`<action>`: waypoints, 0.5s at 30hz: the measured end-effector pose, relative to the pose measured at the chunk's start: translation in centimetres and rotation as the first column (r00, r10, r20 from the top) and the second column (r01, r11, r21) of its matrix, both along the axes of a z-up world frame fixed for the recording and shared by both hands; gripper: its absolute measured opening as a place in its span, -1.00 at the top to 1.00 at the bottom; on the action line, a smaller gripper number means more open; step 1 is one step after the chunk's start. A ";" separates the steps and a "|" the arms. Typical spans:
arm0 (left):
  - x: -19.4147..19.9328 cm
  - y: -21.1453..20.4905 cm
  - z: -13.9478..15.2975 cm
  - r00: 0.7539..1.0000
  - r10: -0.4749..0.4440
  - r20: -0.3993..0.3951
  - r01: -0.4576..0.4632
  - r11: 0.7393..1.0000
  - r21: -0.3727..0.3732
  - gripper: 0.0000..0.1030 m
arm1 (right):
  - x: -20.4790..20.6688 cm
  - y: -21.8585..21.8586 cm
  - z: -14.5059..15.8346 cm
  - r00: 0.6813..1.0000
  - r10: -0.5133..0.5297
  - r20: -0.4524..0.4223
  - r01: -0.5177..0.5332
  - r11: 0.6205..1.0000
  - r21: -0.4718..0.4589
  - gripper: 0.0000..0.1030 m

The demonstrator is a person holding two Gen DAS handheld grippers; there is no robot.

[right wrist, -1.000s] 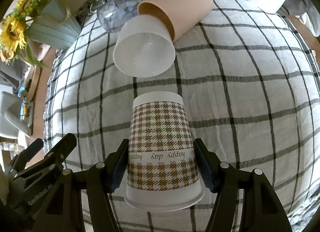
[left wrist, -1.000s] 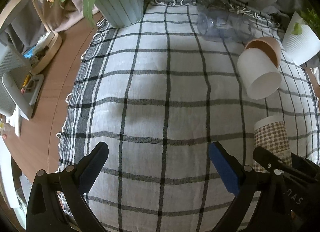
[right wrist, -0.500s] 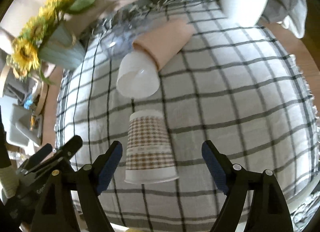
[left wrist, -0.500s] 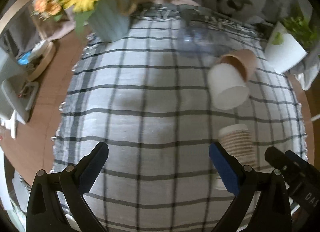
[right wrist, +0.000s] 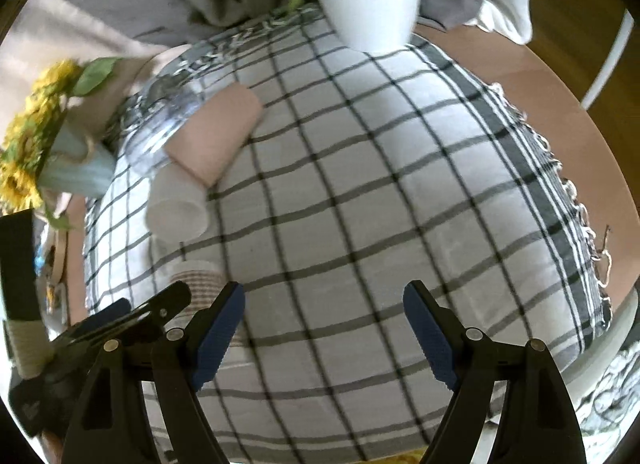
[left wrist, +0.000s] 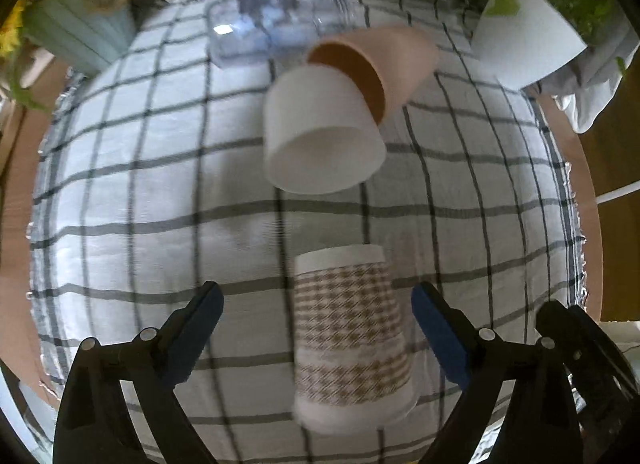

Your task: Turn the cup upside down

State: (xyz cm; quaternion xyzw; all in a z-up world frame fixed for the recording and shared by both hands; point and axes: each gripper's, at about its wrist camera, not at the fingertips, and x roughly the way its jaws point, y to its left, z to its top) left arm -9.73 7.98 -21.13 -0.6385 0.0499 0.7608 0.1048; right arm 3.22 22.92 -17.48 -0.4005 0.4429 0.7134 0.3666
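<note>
A paper cup [left wrist: 350, 338] with a brown houndstooth print stands upside down, wide rim on the checked tablecloth [left wrist: 140, 203], between the fingers of the open left tongs [left wrist: 316, 316], untouched. Beyond it a white cup [left wrist: 320, 131] lies on its side, base tucked inside a tan cup [left wrist: 376, 59]. The right tongs [right wrist: 324, 324] are open and empty; a second ago they straddled the cup, which now sits off their left.

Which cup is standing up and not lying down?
The brown checked cup, standing upside down. The white cup, tan cup and clear cup all lie sideways.
</note>
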 end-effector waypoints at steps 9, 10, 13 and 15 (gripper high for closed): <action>-1.0 1.2 -2.7 0.997 0.032 0.073 -0.030 0.999 -0.028 -0.14 | 1.2 1.3 -0.5 1.000 0.006 0.011 -0.006 1.000 0.013 -0.58; -0.9 1.1 -2.6 0.997 0.038 0.073 -0.037 0.999 -0.024 -0.08 | 1.2 1.3 -0.5 1.000 0.009 0.011 -0.009 1.000 0.015 -0.58; -0.5 1.0 -1.8 0.998 0.046 0.049 -0.045 0.999 -0.014 -0.08 | 1.3 1.5 -0.5 1.000 0.020 0.011 -0.020 1.000 0.022 -0.58; -0.3 0.9 -0.8 0.999 0.048 0.012 -0.048 0.999 -0.012 -0.08 | 1.3 1.5 -0.4 1.000 0.027 0.006 -0.028 0.999 0.022 -0.58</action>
